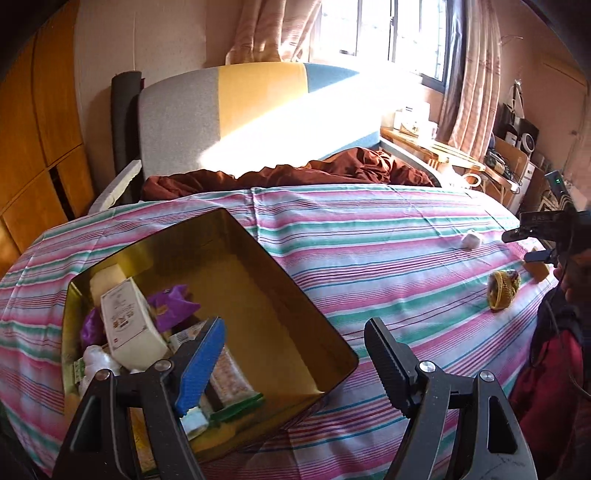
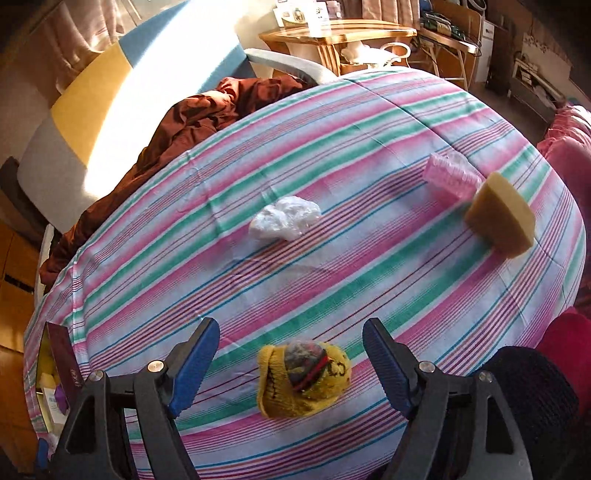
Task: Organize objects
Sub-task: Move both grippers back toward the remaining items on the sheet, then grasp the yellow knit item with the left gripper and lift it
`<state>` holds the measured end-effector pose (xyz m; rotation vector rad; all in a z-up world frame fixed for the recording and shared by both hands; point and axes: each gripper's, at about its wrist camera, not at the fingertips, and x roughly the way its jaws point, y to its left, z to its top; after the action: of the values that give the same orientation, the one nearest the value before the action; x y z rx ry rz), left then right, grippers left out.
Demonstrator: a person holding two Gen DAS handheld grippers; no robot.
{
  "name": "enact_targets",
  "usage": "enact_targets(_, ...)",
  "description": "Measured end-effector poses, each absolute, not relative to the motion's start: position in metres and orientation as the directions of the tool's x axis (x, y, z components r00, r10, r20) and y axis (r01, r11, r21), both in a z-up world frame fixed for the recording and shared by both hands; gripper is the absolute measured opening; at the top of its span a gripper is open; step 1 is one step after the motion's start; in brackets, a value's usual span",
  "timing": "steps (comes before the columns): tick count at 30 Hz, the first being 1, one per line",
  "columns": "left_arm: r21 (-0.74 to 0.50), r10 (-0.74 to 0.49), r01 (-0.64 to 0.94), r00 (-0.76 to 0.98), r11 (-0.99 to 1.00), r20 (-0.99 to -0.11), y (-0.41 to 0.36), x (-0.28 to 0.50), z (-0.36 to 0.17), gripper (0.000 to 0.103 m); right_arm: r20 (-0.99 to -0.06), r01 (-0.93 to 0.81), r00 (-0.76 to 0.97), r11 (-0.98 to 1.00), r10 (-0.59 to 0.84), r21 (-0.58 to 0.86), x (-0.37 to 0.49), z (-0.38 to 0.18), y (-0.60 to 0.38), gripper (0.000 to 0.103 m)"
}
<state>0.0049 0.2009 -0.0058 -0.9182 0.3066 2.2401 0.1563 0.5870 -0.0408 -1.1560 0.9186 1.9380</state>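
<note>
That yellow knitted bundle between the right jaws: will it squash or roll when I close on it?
The yellow knitted bundle looks like soft, balled-up fabric, so it will probably squash under the right gripper rather than resist. Its lumpy shape on the striped sheet suggests it won't roll far. It is likely light.

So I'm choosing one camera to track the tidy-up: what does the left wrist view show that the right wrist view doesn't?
Left wrist only: the inside of the gold tin, half filled with packets, and the window.
Right wrist only: the pink wrapped block beside the tan sponge wedge.
Both: the striped sheet, yellow knitted bundle, white crumpled bag and brown blanket.
</note>
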Motion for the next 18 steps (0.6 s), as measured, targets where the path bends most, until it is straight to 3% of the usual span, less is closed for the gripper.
enact_targets(6,-0.037,0.531,-0.722,-0.473,-0.691,-0.703,0.235,0.009,-0.008,0.078,-0.907,-0.771,-0.418,-0.55,0.059,0.32,0.142,-0.065,0.573,0.084)
enact_targets(11,-0.045,0.541,-0.745,-0.44,-0.665,-0.717,0.261,0.007,-0.011,0.078,-0.794,-0.609,-0.59,-0.564,-0.149,0.558,0.124,-0.054,0.556,0.084)
enact_targets(18,-0.112,0.58,-0.798,-0.326,-0.592,-0.747,0.304,0.009,-0.02,0.078,-0.78,-0.598,-0.623,-0.611,-0.051,0.518,0.119,-0.028,0.569,0.084)
